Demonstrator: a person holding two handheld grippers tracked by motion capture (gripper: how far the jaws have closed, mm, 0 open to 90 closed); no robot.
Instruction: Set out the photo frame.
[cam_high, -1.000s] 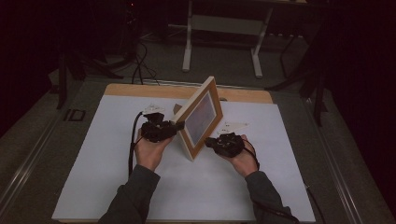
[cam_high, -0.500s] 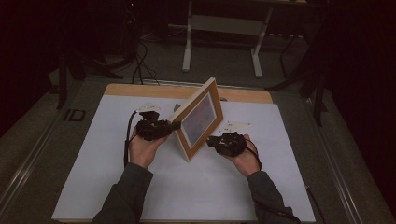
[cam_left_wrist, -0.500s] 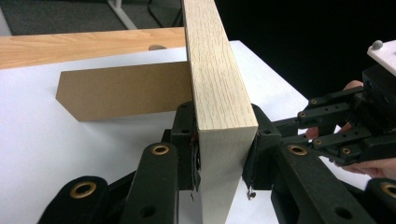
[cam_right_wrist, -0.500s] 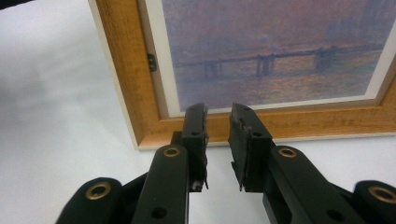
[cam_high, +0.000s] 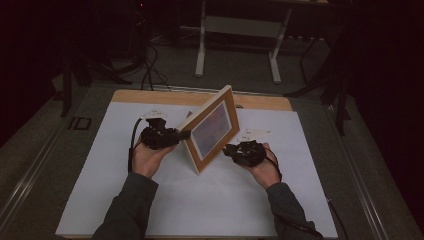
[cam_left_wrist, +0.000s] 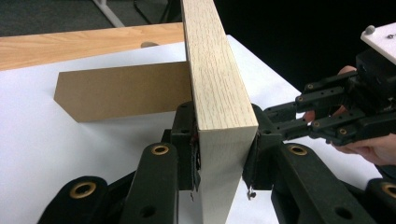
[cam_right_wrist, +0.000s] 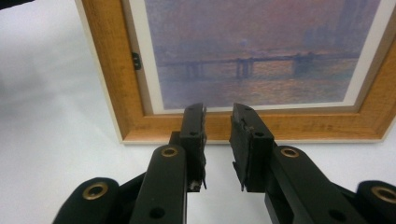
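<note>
We are standing the picture frame up near the middle of the desk, toward its far edge. Our left gripper pinches the frame's pale side edge; our right gripper has its jaws a little apart, empty, just short of the lower rail. Next, we judge, comes settling the frame onto its brown easel back before letting go. Nothing blocks us.
</note>
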